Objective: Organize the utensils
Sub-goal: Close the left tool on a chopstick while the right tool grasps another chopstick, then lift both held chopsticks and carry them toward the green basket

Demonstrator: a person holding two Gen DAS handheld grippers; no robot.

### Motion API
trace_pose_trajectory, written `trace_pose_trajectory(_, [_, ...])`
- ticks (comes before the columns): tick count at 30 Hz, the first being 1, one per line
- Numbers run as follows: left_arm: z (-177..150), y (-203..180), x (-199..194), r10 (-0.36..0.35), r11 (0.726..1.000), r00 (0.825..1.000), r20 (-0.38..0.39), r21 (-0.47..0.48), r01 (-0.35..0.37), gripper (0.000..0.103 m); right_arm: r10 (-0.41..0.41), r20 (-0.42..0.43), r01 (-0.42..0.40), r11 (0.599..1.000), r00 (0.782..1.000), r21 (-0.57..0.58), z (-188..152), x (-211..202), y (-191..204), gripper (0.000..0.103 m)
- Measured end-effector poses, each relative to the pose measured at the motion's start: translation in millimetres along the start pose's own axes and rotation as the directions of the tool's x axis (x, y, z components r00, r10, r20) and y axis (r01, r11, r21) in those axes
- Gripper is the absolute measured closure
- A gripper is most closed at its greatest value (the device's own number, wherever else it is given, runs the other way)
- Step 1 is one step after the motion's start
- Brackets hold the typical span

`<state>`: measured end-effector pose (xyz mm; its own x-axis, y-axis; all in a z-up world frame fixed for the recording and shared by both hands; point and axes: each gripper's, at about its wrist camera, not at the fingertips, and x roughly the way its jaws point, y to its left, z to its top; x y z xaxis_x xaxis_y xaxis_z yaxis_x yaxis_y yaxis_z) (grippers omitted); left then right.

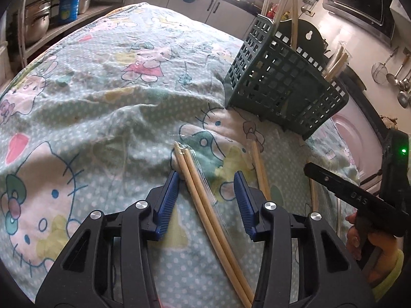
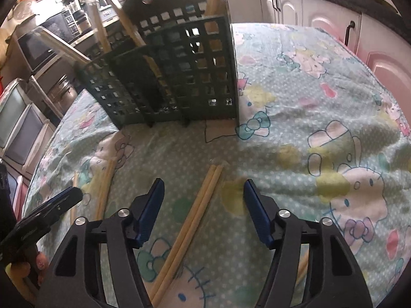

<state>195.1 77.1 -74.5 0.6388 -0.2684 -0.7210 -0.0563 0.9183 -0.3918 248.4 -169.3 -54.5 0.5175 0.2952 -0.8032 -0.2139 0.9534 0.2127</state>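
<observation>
Wrapped chopsticks (image 1: 203, 202) lie between the left hand-held gripper (image 1: 206, 179) pads, untouched.

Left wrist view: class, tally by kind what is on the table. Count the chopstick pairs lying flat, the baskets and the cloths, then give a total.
Chopstick pairs lying flat: 3
Basket: 1
Cloth: 1
Total: 5
</observation>
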Motion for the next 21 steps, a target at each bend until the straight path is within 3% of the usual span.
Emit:
trace_pose_trajectory(10, [9.9, 1.8, 6.3, -0.003, 1.000, 1.000, -0.012, -0.014, 0.003, 0.067, -0.069, 0.013, 0.070, 0.995, 0.998, -0.069, 8.3, 13.7, 11.7, 0.075])
trace_pose_trajectory(13, [12.5, -2.2, 9.5, 0.021, 1.000, 1.000, -0.016, 0.011, -0.021, 0.067, -0.053, 0.022, 0.055, 0.994, 0.998, -0.099, 6.8, 12.1, 14.9, 0.087])
trace_pose_trajectory(17, [15.4, -5.9, 14.0, 0.045, 0.998, 0.999, -0.018, 0.042, -0.045, 0.068, 0.018, 0.030, -0.015, 0.997, 0.999, -0.077, 6.2, 6.2, 12.7, 0.094])
trace_pose_trajectory(21, [16.7, -3.0, 16.3, 0.069, 0.997, 0.998, -0.009, 0.043, -0.069, 0.078, 0.095, 0.053, -0.091, 0.993, 0.994, -0.076, 6.5, -4.5, 16.9, 0.095])
